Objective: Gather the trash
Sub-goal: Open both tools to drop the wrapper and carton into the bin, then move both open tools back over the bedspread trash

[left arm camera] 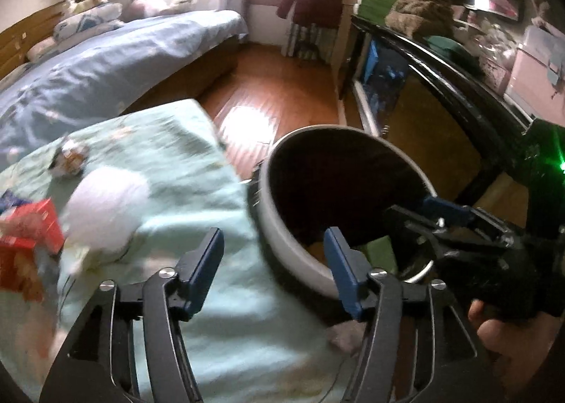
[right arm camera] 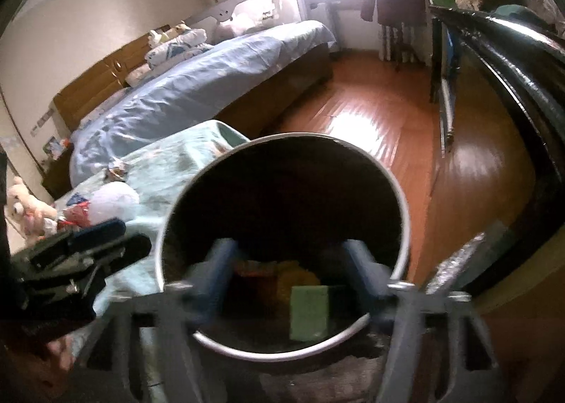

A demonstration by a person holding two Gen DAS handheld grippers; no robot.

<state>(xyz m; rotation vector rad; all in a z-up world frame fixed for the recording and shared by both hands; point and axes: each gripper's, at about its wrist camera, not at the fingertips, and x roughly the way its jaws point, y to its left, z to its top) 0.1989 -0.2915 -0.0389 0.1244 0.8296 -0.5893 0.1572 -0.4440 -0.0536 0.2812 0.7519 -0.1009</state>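
Note:
A round bin with a grey rim and a dark inside stands against the mint-green cover. My left gripper is open and empty, its blue fingers straddling the bin's near-left rim. My right gripper is blurred and hangs open over the bin's mouth with nothing between its fingers. A green piece and a yellow piece lie inside the bin. On the cover lie a white crumpled wad, a red box and a crumpled wrapper.
A bed with a blue duvet runs along the left behind the cover. Wooden floor stretches beyond the bin. A black cabinet loaded with things lines the right side. A plush toy sits at the far left.

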